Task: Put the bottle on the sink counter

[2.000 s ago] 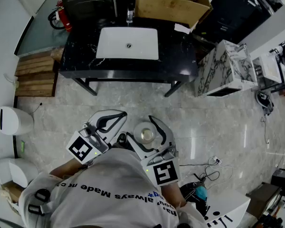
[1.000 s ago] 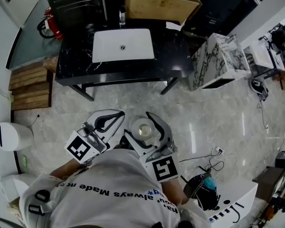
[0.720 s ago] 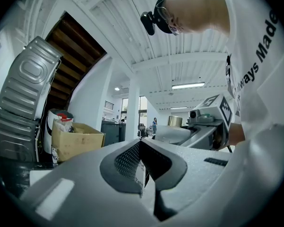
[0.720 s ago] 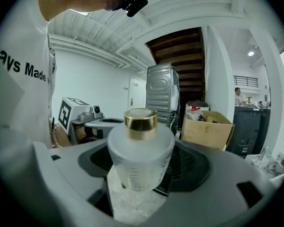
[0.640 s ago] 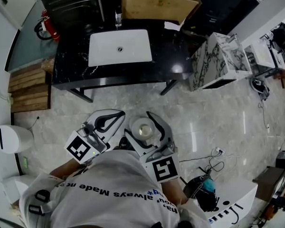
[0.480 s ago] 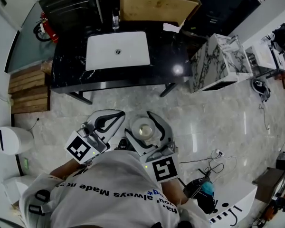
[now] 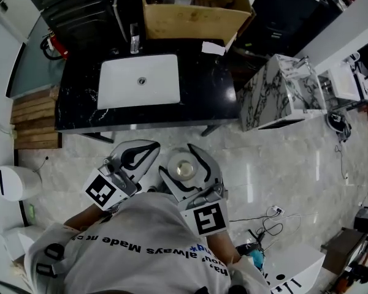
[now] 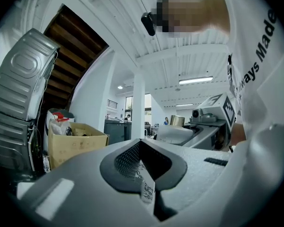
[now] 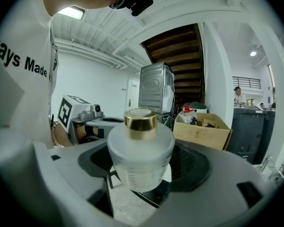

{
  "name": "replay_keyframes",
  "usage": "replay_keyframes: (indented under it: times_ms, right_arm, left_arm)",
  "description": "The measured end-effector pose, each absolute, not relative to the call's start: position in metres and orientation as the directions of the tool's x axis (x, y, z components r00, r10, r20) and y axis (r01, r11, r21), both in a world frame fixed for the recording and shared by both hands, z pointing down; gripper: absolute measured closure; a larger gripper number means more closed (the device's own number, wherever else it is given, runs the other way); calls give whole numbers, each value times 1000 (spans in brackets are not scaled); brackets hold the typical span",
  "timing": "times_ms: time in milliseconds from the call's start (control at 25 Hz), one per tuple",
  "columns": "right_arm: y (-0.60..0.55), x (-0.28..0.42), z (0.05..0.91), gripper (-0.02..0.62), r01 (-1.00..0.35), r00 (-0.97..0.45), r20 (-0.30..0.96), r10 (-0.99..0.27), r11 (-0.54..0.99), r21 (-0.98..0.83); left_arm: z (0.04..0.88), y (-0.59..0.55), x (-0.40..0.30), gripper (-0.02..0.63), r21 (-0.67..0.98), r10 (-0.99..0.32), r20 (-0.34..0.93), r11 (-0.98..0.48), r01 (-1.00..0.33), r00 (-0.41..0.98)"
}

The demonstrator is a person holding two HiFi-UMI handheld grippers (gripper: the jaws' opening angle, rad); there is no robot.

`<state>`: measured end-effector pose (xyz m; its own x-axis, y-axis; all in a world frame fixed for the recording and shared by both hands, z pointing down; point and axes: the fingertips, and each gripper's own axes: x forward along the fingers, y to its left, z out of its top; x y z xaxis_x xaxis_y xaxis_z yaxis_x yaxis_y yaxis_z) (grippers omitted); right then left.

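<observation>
Frosted bottle (image 9: 140, 150) with gold cap, upright, clasped between the jaws of the right gripper (image 7: 185, 165), above the floor, well short of the black sink counter's (image 7: 218, 87) front edge, left gripper (image 7: 141, 155) alongside, jaws pressed together, empty

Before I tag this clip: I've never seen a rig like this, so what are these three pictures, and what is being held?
No robot: a person holds a two-jaw gripper in each hand. One picture looks down from a head camera; the other two ride on the grippers. The right gripper is shut on a frosted, gold-capped bottle. The left gripper is shut, empty. Ahead stands the black sink counter with its white basin.
</observation>
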<state>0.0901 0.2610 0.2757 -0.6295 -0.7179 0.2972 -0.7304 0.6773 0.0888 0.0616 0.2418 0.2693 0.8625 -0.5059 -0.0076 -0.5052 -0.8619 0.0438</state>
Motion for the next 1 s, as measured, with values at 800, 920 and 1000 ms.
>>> replay_keyframes:
  times_ms: [800,920,1000]
  right_arm:
    - [164,134,286,262,-690,-667,317,-674,720,79]
    - [145,128,287,262,-690,-666,314,-676,719,82]
    - [130,121,289,262,-692,-664,317,-677,717,83]
  left_arm:
    - [277,145,101,603,59,-569,6,-821,-568,823]
    - [280,127,95,604,59,-565,6,-823,-565,825]
    - [281,112,88,603,61,-564,2,-824,-563,826]
